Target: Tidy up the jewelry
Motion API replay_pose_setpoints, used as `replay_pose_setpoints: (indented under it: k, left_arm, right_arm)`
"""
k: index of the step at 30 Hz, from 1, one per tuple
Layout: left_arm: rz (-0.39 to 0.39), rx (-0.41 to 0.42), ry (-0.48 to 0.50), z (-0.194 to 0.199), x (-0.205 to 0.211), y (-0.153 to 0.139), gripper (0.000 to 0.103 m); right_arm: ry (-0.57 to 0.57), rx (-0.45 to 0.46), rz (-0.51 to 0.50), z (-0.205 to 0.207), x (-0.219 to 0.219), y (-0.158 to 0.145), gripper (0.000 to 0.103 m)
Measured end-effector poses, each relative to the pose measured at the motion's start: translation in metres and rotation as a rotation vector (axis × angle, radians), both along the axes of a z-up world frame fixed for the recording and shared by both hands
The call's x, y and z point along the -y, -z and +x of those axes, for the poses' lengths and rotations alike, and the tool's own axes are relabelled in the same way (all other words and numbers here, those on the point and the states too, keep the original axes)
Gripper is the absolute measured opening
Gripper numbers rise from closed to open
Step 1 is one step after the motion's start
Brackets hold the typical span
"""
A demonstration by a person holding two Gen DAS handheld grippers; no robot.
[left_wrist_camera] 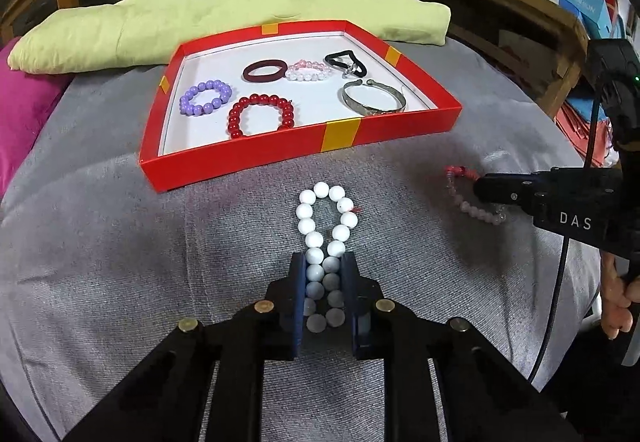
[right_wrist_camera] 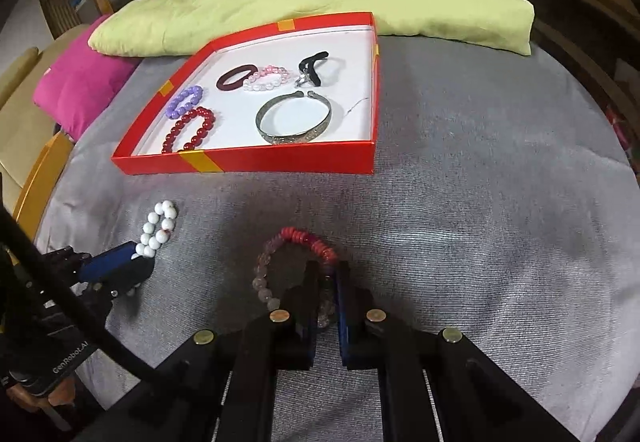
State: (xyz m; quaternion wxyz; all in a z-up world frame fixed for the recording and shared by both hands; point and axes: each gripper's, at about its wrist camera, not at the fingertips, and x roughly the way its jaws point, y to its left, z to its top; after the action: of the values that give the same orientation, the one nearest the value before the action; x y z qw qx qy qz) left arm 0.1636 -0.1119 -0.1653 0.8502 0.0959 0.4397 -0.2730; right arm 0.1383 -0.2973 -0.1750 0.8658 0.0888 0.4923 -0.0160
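Left tongs (left_wrist_camera: 323, 282) clamping white bracelet (left_wrist_camera: 325, 218), red box (left_wrist_camera: 256, 162) edge just beyond

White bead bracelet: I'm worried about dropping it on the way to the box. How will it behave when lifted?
The white bead bracelet, squeezed narrow by the left hand-held gripper, is probably floppy, so its free loop would likely dangle. The round beads may slip.
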Motion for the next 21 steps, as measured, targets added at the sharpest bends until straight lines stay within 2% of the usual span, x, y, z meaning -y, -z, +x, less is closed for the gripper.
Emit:
replay_pose_setpoints:
  k: [4, 8, 11, 12, 15, 17, 21]
  left_arm:
    - [-0.003, -0.007, -0.013, 0.002, -0.003, -0.002, 0.018]
    - [0.006, -0.003, -0.022, 0.001, -0.007, -0.003, 0.018]
    - [0.000, 0.003, -0.029, 0.001, -0.010, -0.007, 0.015]
    - [-0.004, 0.011, -0.031, 0.001, -0.011, -0.009, 0.009]
    - [-0.020, 0.005, -0.036, 0.001, -0.015, -0.013, 0.009]
    - [-0.003, 0.004, -0.044, 0.003, -0.015, -0.011, 0.009]
    - [-0.004, -0.012, -0.055, 0.005, -0.019, -0.009, 0.010]
  right_arm:
    - [-0.035, 0.005, -0.023, 0.000, -0.009, 0.001, 0.013]
    - [-0.073, 0.020, -0.045, -0.002, -0.015, -0.001, 0.009]
    - [-0.083, 0.042, -0.009, -0.004, -0.016, -0.006, 0.008]
    - [-0.087, 0.051, 0.001, -0.005, -0.016, -0.009, 0.008]
    - [-0.090, 0.074, 0.023, -0.006, -0.019, -0.016, 0.008]
    - [-0.091, 0.086, 0.049, -0.008, -0.019, -0.021, 0.008]
    - [-0.070, 0.108, 0.034, -0.007, -0.021, -0.027, 0.008]
